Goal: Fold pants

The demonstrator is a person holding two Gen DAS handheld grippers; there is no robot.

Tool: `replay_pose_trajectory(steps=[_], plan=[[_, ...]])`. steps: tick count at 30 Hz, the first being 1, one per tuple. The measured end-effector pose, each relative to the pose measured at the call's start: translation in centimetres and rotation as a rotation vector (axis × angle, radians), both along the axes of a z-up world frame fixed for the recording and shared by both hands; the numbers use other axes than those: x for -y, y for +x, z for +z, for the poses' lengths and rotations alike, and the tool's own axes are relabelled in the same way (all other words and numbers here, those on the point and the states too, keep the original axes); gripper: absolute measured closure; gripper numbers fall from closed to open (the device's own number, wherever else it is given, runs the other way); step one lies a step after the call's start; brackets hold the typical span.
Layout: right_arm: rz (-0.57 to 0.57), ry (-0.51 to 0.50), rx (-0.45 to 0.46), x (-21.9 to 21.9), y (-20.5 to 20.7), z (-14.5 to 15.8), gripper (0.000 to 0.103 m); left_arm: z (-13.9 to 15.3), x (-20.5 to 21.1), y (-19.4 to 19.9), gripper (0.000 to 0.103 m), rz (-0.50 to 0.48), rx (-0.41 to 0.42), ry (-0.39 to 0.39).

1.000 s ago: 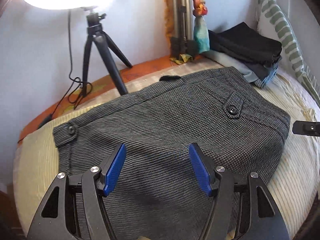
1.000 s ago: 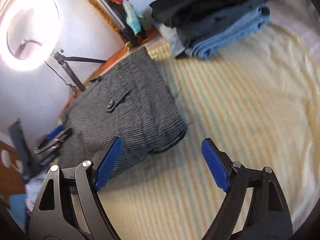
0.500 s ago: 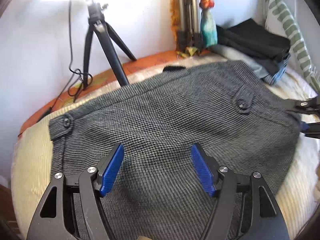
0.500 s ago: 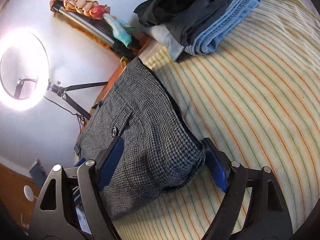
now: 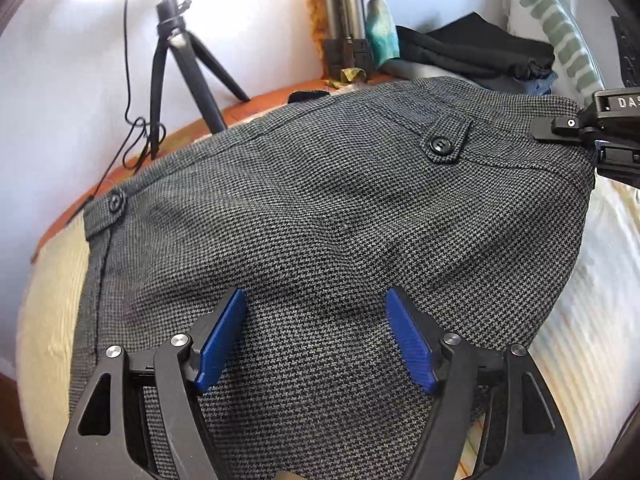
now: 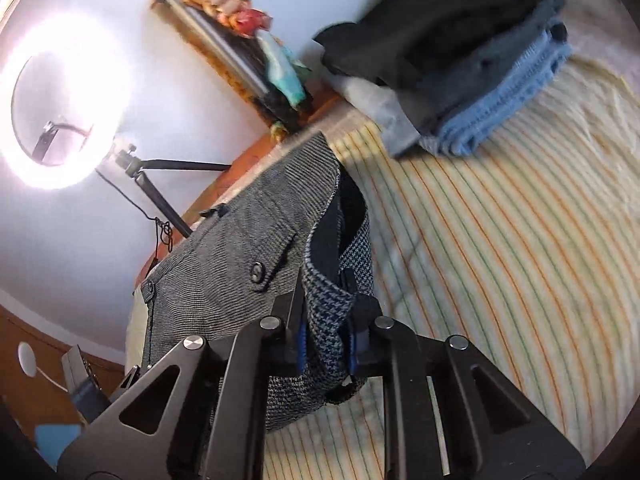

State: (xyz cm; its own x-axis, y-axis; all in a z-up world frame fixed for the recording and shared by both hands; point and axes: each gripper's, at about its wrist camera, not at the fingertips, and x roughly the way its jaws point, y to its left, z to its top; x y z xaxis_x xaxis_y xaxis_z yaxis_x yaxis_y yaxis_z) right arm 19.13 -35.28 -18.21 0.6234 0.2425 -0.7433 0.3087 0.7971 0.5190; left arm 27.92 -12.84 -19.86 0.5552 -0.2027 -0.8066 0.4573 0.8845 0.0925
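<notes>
Grey checked pants (image 5: 340, 216) spread on striped bedsheet (image 6: 500, 260), waistband toward wall; right gripper (image 6: 326, 350) jaws clamped on waistband corner (fabric bunched between blue pads); left gripper (image 5: 316, 336) jaws apart over pants middle; folded clothes pile (image 6: 460, 60) beyond, ring light (image 6: 60, 100) at left

Striped bedsheet (image 6: 500, 260) covers the bed. Stack of folded clothes (image 6: 460, 60) sits near its far edge, black on top, blue at bottom. Ring light (image 6: 60, 100) on a black tripod (image 5: 180, 60) stands beside the wall. Striped pillow (image 5: 560, 32) behind the stack.
</notes>
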Motion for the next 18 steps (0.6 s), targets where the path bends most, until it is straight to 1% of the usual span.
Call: replay_pose_trajectory(steps=[2, 5, 9, 13, 16, 18], plan=[[0.025, -0.034, 0.023, -0.7, 0.2, 1.3, 0.089, 0.8, -0.9, -0.1, 0.030, 0.020, -0.011, -0.026], [0.068, -0.085, 0.058, -2.0, 0.5, 3.2, 0.089, 2.8, -3.2, -1.1, 0.030, 0.055, -0.002, -0.078], [0.141, -0.177, 0.103, -4.5, 0.9, 5.8, 0.089, 5.6, -8.1, -3.2, 0.030, 0.120, 0.030, -0.124], [0.232, -0.257, 0.134, -7.6, 1.5, 7.7, 0.089, 7.5, -13.6, -4.3, 0.030, 0.228, 0.036, -0.165], [0.301, -0.315, 0.160, -10.4, 1.6, 9.0, 0.089, 8.8, -17.8, -5.3, 0.030, 0.323, 0.061, -0.200], [0.345, -0.349, 0.180, -12.4, 1.6, 9.8, 0.090, 9.2, -20.1, -6.0, 0.030, 0.373, 0.079, -0.210]])
